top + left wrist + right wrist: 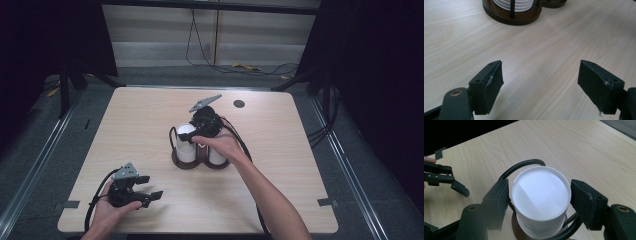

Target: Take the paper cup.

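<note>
A pale wood-grain table (pixel 150 115) stands on grey flooring, with dark curtains to either side. Near its middle sit two round dark brown stands (pixel 186 163), touching side by side, each with a black wire loop rising from it and a white cylinder inside. The nearer white cylinder (pixel 540 202) is smooth-topped, with a thin rim. The right gripper (pixel 540 195) straddles its top, jaws touching or almost touching its sides. The left gripper (pixel 150 195) rests low near the table's front left, jaws spread wide with only bare tabletop between them.
</note>
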The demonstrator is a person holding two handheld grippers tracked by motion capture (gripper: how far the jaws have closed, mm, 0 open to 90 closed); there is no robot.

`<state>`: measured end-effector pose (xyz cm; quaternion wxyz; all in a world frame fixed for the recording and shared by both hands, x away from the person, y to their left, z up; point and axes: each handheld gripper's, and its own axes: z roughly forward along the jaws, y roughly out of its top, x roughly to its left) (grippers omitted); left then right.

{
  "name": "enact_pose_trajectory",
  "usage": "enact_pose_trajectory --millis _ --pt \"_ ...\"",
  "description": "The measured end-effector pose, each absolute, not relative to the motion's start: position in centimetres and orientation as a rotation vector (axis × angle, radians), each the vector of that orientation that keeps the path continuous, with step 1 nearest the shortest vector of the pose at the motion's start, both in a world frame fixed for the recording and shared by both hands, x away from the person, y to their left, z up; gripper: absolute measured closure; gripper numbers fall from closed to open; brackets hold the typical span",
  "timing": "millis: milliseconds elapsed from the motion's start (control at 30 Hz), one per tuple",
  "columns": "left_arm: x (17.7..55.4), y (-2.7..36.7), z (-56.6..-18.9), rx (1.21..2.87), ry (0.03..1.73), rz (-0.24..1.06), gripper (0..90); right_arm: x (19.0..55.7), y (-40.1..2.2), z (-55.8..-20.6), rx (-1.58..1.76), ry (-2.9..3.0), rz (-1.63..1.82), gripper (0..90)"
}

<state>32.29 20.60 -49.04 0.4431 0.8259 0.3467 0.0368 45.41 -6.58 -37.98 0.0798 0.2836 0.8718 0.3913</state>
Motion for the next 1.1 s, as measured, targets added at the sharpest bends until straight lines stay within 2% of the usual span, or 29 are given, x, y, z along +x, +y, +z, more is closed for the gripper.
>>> enact_pose_trajectory --millis 1100 --pt "32.3 20.7 -49.0 2.044 0.863 0.093 20.3 46.5 -5.1 -38.5 0.840 2.723 0.980 33.4"
